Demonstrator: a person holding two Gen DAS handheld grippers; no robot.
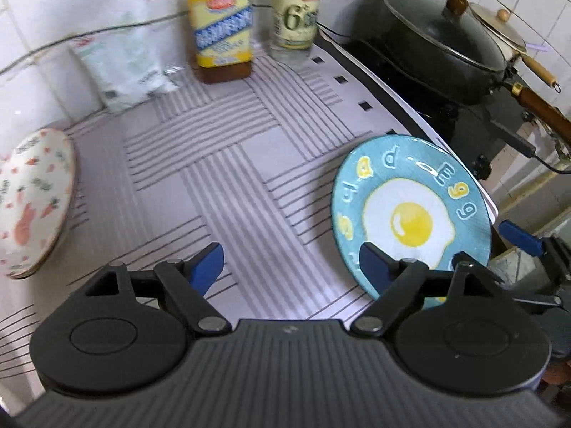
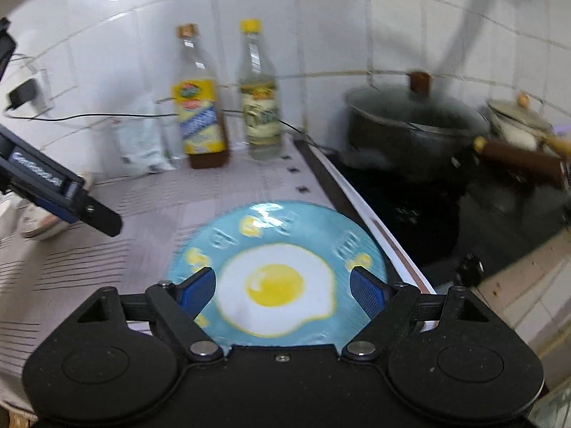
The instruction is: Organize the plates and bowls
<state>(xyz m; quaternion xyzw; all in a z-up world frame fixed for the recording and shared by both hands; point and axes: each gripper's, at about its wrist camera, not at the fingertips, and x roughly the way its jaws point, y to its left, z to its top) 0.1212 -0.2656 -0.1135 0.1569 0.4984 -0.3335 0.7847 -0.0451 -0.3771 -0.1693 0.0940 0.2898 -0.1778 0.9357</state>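
Observation:
A blue plate with a fried-egg picture [image 1: 410, 214] lies flat on the striped counter mat near its right edge. It also shows in the right wrist view [image 2: 278, 278], blurred, right under my right gripper [image 2: 283, 290], which is open with its jaws wide over the plate. My left gripper [image 1: 292, 264] is open and empty above the mat, left of the plate. A white bowl with carrot and rabbit prints [image 1: 32, 203] rests upside down at the mat's left edge. The right gripper's blue fingertip [image 1: 519, 237] shows at the plate's right side.
Two bottles, one with a yellow label [image 1: 223, 25] and one clear [image 1: 296, 14], and a plastic bag [image 1: 121, 60] stand at the tiled back wall. A black lidded wok [image 1: 439, 42] and a small pot [image 1: 499, 25] sit on the stove at the right. A cable runs along the wall.

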